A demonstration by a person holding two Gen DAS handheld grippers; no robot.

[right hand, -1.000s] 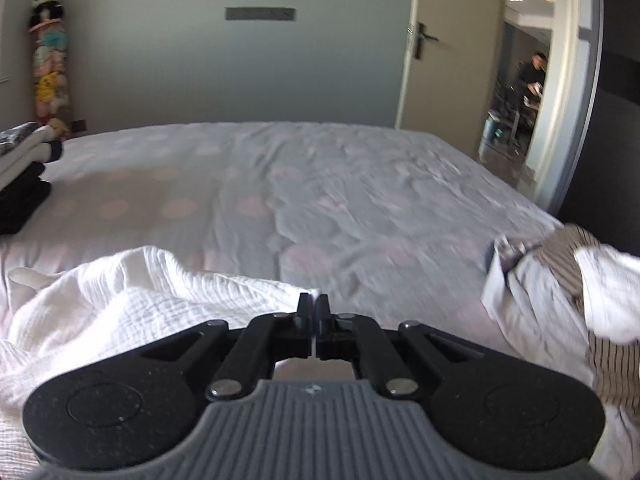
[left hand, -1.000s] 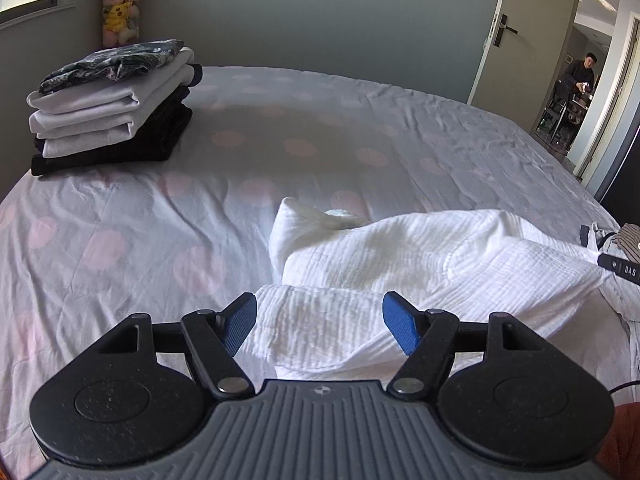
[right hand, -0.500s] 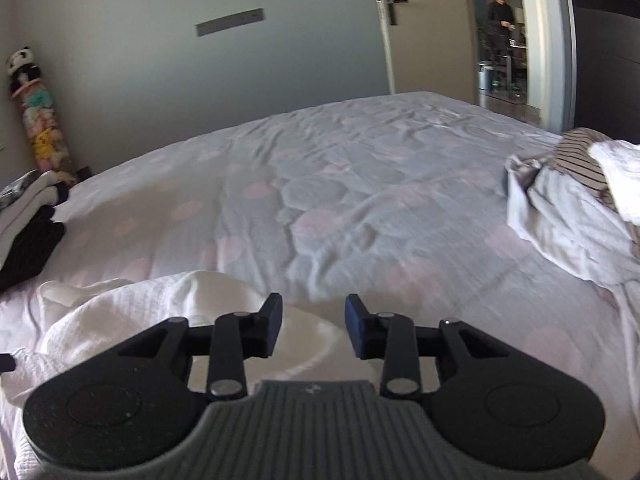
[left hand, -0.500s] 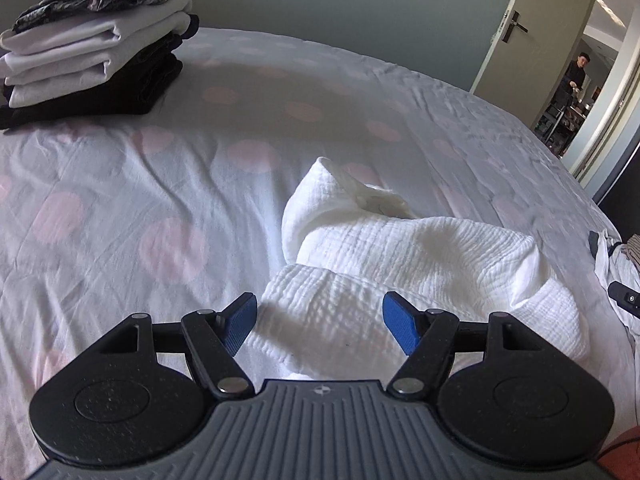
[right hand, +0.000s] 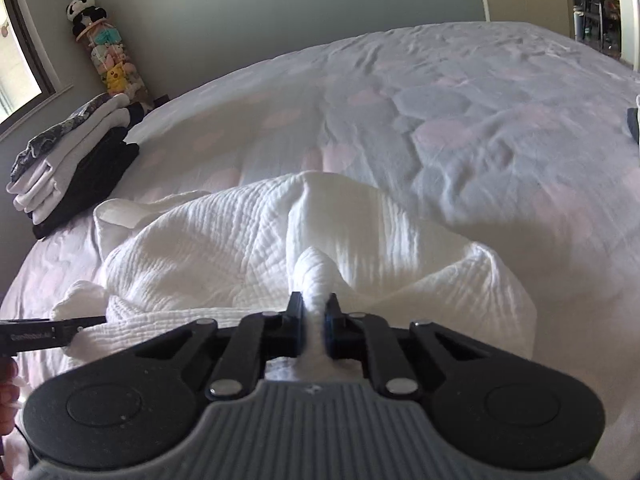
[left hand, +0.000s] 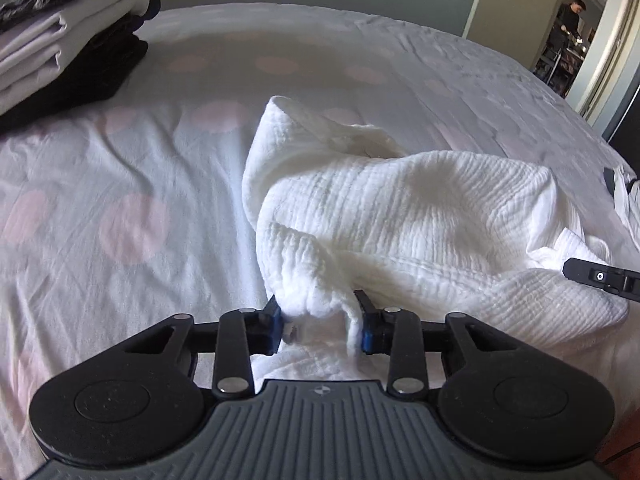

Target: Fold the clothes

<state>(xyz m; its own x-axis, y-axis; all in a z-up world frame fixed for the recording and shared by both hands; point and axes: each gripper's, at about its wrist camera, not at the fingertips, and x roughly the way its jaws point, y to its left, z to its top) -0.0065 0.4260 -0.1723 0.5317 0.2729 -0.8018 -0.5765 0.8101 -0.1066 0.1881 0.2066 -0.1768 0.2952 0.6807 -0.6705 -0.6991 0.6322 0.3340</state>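
Note:
A white crinkled garment (left hand: 400, 216) lies bunched on the bed; it also shows in the right wrist view (right hand: 248, 248). My left gripper (left hand: 318, 314) is closed around a thick bunch of its near edge, jaws partly apart on the cloth. My right gripper (right hand: 313, 316) is shut on a narrow fold of the same garment. The right gripper's side pokes into the left wrist view at the right (left hand: 600, 278); the left gripper shows at the left edge of the right wrist view (right hand: 44, 334).
A stack of folded clothes (left hand: 60, 52) sits at the far left of the bed (left hand: 120, 220); it also shows in the right wrist view (right hand: 76, 164). Other loose clothes (left hand: 624, 184) lie at the right edge. An open door and a person (left hand: 572, 20) are beyond.
Both grippers moved down onto the white garment and closed on it. The left was open above it; the right was open half a second ago.

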